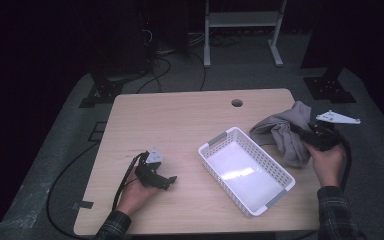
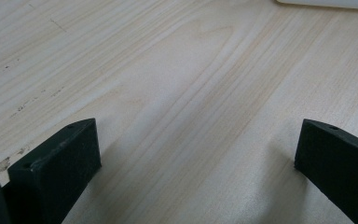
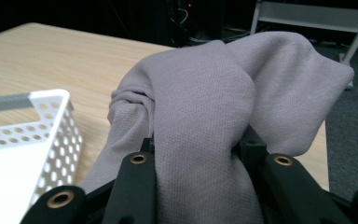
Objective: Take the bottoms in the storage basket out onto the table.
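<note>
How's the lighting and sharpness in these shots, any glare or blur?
High view: dim, dark surroundings, with glare on the white basket floor. Left gripper view: evenly lit, table grain sharp, soft shadows beside the open left gripper. Right gripper view: grey cloth weave crisp in the right gripper, background dark.

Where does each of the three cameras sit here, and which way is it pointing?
High view: above the person's side, looking forward and down on the table; both forearms, left gripper and right gripper show.
Left gripper view: rides the left gripper, looking down along its wide-apart jaws at bare tabletop; the white basket edges in at the top.
Right gripper view: rides the right gripper, facing the grey cloth clamped between its jaws.
Shared: high and right gripper views both show basket and cloth.
</note>
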